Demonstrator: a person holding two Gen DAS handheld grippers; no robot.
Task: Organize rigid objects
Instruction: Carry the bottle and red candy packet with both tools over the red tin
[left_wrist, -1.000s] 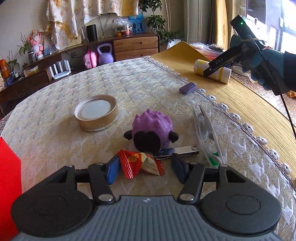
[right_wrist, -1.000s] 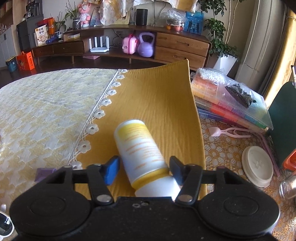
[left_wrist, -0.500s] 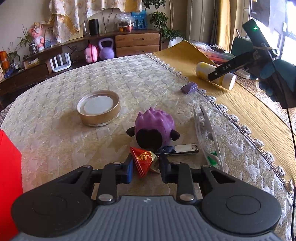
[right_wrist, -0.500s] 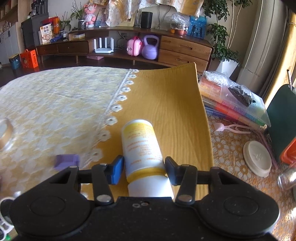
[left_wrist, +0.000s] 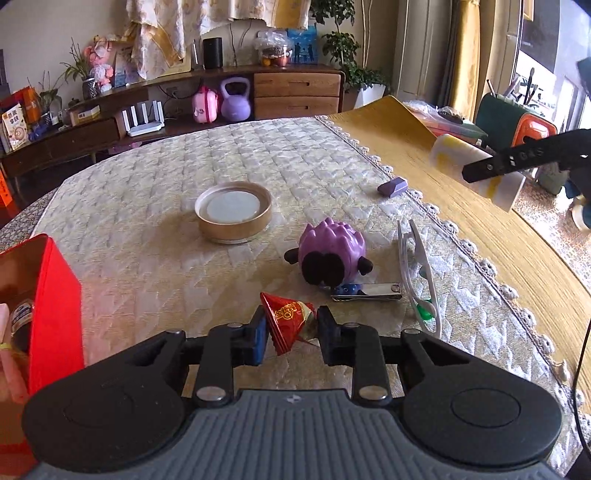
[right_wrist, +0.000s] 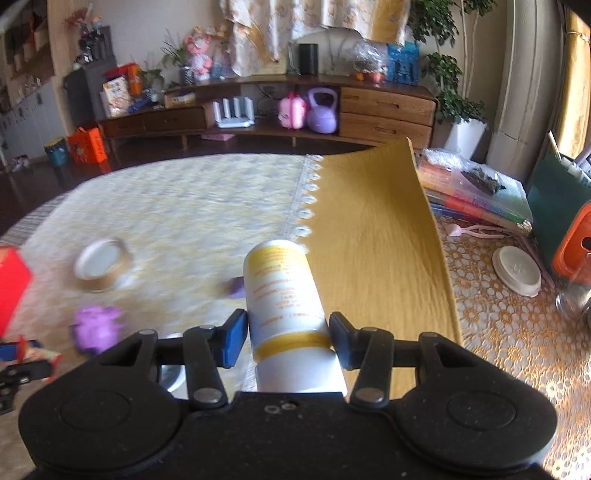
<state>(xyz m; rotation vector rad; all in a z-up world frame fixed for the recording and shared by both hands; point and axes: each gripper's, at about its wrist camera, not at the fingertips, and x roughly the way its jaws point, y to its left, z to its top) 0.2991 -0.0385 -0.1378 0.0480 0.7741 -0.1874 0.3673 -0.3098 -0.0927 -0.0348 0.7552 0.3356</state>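
Note:
My left gripper (left_wrist: 291, 334) is shut on a red candy packet (left_wrist: 286, 319) and holds it just above the quilted tablecloth. My right gripper (right_wrist: 288, 334) is shut on a white and yellow bottle (right_wrist: 284, 299), lifted off the table; the bottle also shows at the right of the left wrist view (left_wrist: 476, 171). A purple spiky toy (left_wrist: 330, 251), a nail clipper (left_wrist: 369, 291), white tongs (left_wrist: 419, 273), a round tin lid (left_wrist: 233, 212) and a small purple block (left_wrist: 392, 185) lie on the table. A red box (left_wrist: 48, 295) stands open at the left.
A yellow mat (left_wrist: 461, 206) covers the table's right side. In the right wrist view, stacked plastic boxes (right_wrist: 476, 195), a white lid (right_wrist: 517, 269) and an orange container (right_wrist: 572, 240) sit to the right. A sideboard (left_wrist: 221, 107) stands behind.
My left gripper closed on the red candy packet and raised it. My right gripper closed on the bottle and lifted it off the yellow mat, swinging left.

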